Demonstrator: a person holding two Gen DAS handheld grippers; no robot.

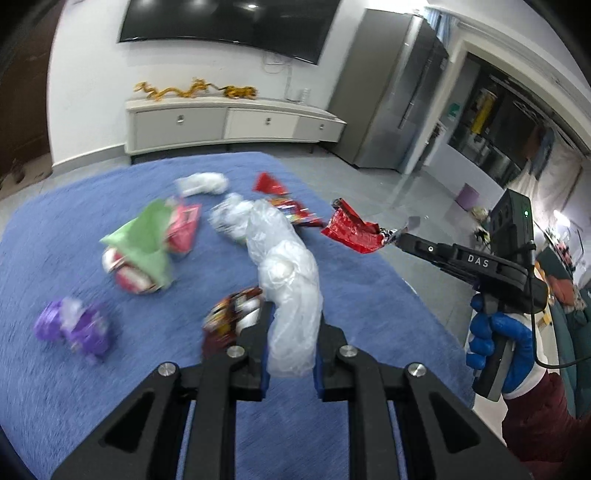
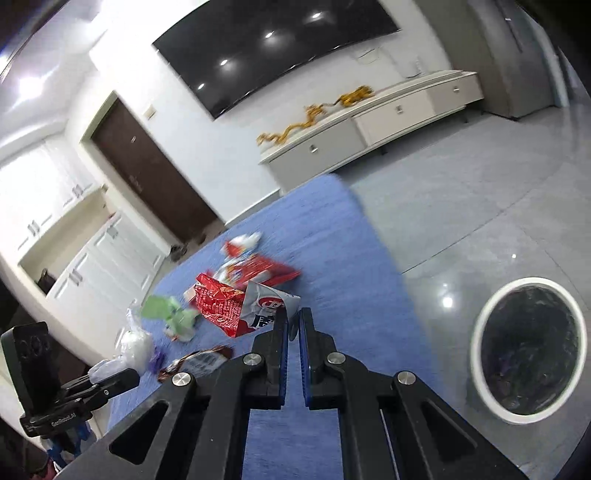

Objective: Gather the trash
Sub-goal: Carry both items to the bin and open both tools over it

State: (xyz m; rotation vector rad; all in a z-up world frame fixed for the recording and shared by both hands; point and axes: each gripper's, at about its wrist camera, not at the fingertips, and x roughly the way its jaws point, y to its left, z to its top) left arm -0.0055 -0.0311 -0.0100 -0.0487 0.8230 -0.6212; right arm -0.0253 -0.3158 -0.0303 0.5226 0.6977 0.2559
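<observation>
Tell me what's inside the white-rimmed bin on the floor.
The bin is lined with a dark bag; its inside looks dark and blurred, so any contents can't be made out. Its bottom is hidden in shadow.

A dark wall television is hanging at twelve o'clock, reflecting ceiling lights, above a low white sideboard. A steel refrigerator is standing at two o'clock, grey glossy floor tiles gleaming.
</observation>
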